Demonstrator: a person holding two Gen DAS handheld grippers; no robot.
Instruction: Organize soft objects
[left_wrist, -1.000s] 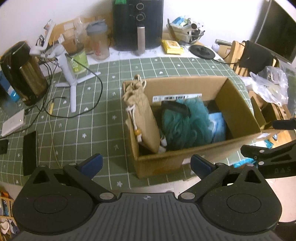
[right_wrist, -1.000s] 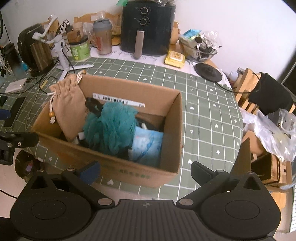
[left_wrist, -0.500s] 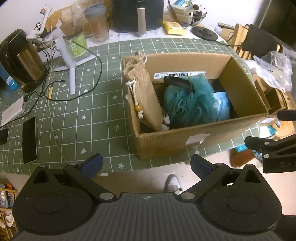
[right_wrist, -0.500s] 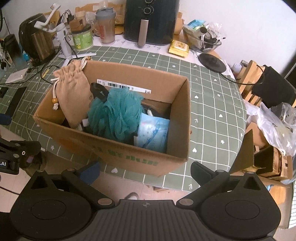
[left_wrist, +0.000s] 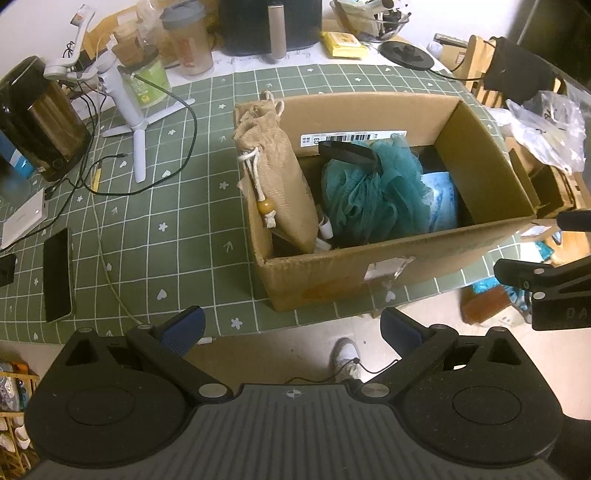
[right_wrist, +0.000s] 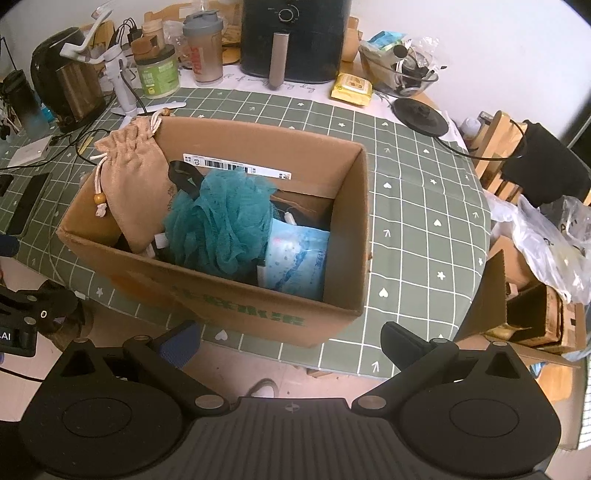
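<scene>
An open cardboard box (left_wrist: 388, 266) (right_wrist: 240, 306) stands at the near edge of a green checked table. Inside are a tan drawstring pouch (left_wrist: 284, 184) (right_wrist: 136, 170) leaning on the left wall, a teal mesh bath sponge (left_wrist: 369, 192) (right_wrist: 221, 225) and a light blue soft pack (left_wrist: 439, 199) (right_wrist: 295, 254). My left gripper (left_wrist: 291, 328) is open and empty, held back from the box over the table edge. My right gripper (right_wrist: 291, 339) is open and empty, in front of the box's near wall.
On the table behind and left of the box are a black air fryer (right_wrist: 295, 37), a dark kettle (left_wrist: 37, 122), a white tripod (left_wrist: 133, 110), cables, a phone (left_wrist: 57, 273), jars and a yellow pack (right_wrist: 351, 88). Bags and boxes crowd the right side (right_wrist: 546, 236).
Both grippers have pulled back and up from the box, so it sits farther away in both views and the floor shows below the table edge. Both grippers stay open.
</scene>
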